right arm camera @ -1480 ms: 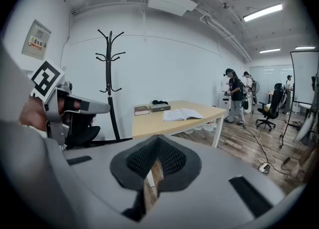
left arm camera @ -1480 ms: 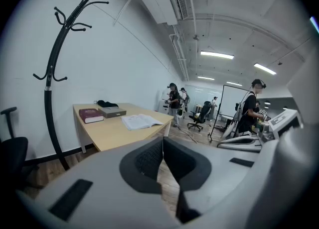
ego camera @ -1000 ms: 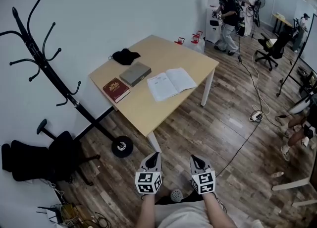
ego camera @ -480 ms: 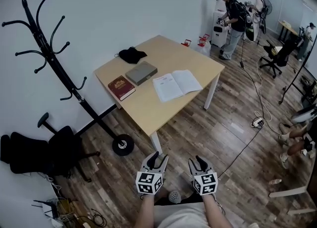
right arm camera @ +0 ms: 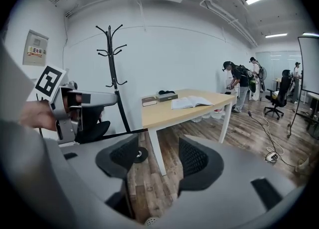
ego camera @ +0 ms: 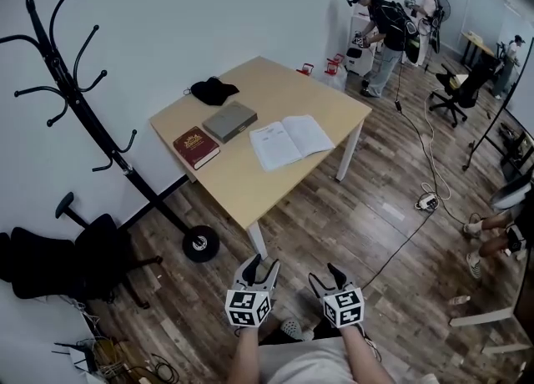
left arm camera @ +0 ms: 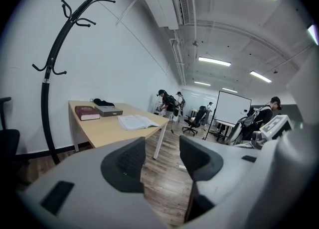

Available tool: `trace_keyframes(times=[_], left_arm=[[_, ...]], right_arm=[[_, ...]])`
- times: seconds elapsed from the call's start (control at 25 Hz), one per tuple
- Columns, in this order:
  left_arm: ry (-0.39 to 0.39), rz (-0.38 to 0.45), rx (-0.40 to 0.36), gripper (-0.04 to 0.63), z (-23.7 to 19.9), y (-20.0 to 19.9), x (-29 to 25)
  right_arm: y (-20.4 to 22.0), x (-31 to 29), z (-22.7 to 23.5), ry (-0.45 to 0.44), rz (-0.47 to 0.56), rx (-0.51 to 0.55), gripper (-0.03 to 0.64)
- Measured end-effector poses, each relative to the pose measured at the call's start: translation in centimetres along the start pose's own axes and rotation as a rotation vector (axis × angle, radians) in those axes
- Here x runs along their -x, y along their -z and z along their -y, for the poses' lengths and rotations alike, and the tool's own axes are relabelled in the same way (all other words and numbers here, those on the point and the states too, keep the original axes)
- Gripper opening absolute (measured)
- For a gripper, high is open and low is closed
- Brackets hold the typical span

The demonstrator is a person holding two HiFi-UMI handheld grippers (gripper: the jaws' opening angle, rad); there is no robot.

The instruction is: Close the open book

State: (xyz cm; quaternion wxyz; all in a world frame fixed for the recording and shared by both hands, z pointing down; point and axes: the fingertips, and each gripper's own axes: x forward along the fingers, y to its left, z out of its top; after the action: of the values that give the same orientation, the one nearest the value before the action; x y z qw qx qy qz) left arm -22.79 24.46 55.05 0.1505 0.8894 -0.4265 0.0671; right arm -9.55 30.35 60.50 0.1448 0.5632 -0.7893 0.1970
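The open book (ego camera: 289,140) lies face up with its pages spread on the desk (ego camera: 250,194). It sits close to the edge that faces the open floor, about midway between the near corner and the right-hand corner. Toward the left corner there is a closed red book (ego camera: 196,147), and just beside it, further in, a closed grey book (ego camera: 229,121). A black cloth (ego camera: 213,90) is bunched near the wall-side edge.

The person stands well back from the desk, holding both tools low over the wooden floor (ego camera: 350,215) and pointing them toward the near corner. The left gripper (ego camera: 259,265) has its jaws opening, already a good way apart, with only floorboards showing between the pads. The right gripper (ego camera: 325,275) is opening too — its jaws are spread wide and just as empty. Neither is anywhere near the book.

A black coat stand (ego camera: 75,107) rises against the wall left of the desk.
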Motion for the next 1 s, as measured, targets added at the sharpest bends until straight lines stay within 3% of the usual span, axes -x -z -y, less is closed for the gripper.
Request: trace_keyframes(times=[1.0], left_arm=[[-0.009, -0.055, -0.012, 0.215, -2.3, -1.0, -5.1]], right_arm=[[-2.1, -4.1, 3.0, -0.019, -0.020, -0.012, 0.262]])
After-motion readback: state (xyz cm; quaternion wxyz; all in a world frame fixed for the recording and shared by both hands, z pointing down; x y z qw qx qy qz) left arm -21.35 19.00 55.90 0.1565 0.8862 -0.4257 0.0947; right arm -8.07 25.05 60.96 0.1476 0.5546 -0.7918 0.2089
